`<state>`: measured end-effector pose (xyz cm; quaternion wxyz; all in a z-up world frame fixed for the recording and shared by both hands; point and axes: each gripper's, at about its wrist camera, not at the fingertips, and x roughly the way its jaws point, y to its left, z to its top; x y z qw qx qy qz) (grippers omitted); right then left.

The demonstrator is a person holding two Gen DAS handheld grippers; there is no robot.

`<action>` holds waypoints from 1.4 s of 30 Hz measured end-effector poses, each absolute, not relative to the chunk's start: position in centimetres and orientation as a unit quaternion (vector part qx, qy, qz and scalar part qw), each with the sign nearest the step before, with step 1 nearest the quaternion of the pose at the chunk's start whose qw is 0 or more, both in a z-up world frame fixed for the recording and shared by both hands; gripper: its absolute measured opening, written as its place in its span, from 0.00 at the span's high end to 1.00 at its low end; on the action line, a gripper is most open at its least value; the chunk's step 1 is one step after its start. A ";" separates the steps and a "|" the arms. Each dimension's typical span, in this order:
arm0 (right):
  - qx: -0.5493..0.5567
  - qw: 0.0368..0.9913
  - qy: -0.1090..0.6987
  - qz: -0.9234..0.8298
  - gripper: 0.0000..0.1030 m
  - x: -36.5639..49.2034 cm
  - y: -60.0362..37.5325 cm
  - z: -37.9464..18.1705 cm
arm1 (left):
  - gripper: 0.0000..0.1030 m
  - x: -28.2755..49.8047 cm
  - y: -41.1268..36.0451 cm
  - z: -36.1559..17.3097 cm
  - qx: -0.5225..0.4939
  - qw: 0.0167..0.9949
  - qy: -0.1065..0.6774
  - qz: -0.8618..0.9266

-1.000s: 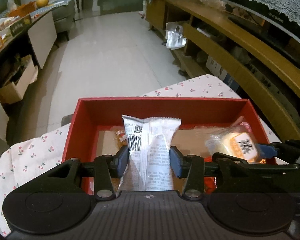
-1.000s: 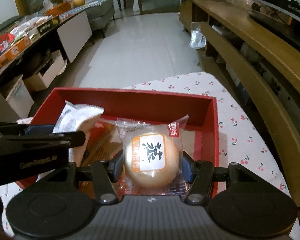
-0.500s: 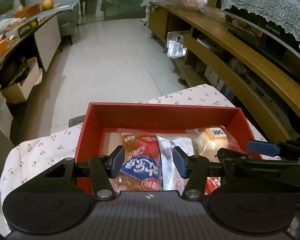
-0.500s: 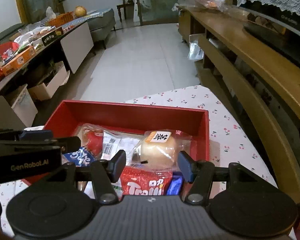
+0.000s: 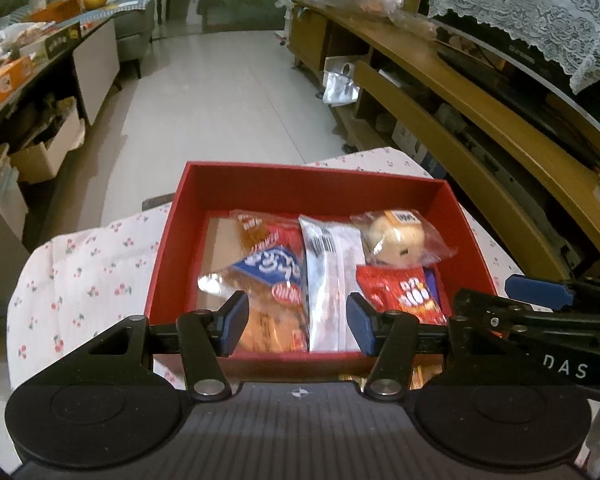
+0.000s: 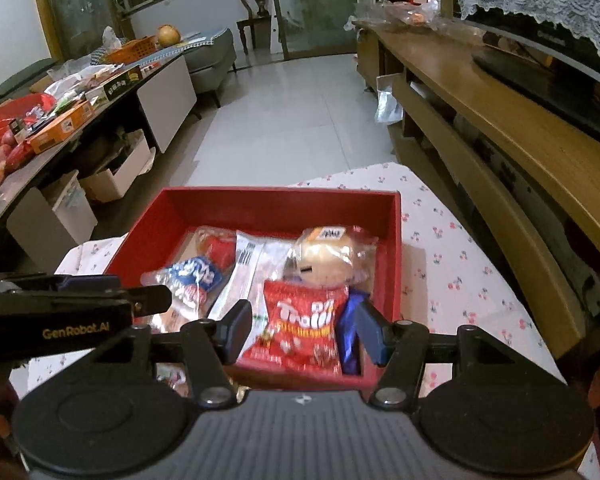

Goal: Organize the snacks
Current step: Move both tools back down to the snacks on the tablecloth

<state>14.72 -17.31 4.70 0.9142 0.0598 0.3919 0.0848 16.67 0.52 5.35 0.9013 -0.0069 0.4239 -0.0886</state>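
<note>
A red box (image 5: 312, 176) (image 6: 280, 196) stands on the flowered tablecloth and holds several snacks. A white packet (image 5: 332, 276) (image 6: 240, 276) lies in its middle. To the left is a blue-and-red bread packet (image 5: 268, 272) (image 6: 192, 280). A wrapped bun (image 5: 396, 236) (image 6: 324, 256) rests at the far right, above a red Trolli bag (image 5: 404, 292) (image 6: 304, 320). My left gripper (image 5: 296, 326) hovers open over the box's near edge, nothing between its pads. My right gripper (image 6: 306, 330) is open too, above the Trolli bag, holding nothing.
The tablecloth (image 5: 80, 272) drapes a small table that ends just beyond the box. A long wooden TV bench (image 5: 480, 100) runs along the right. A cluttered low table (image 6: 60, 120) and cardboard boxes (image 6: 116, 176) line the left, with tiled floor (image 5: 220, 92) between them.
Both grippers have drawn back and up from the box. The white packet has left the left gripper, the bun has left the right one, and both now lie in the box.
</note>
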 end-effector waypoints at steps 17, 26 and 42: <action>0.058 0.896 0.430 0.090 0.32 11.9 -17.4 3.1 | 0.39 14.2 2.0 3.4 -0.028 0.883 0.461 -0.088; 0.064 0.889 0.446 0.080 0.32 12.0 -18.5 2.4 | 0.39 14.1 1.5 0.2 -0.034 0.857 0.506 -0.094; 0.084 0.865 0.494 0.029 0.32 12.5 -22.3 -0.2 | 0.34 14.6 1.8 -2.1 -0.042 0.847 0.528 -0.050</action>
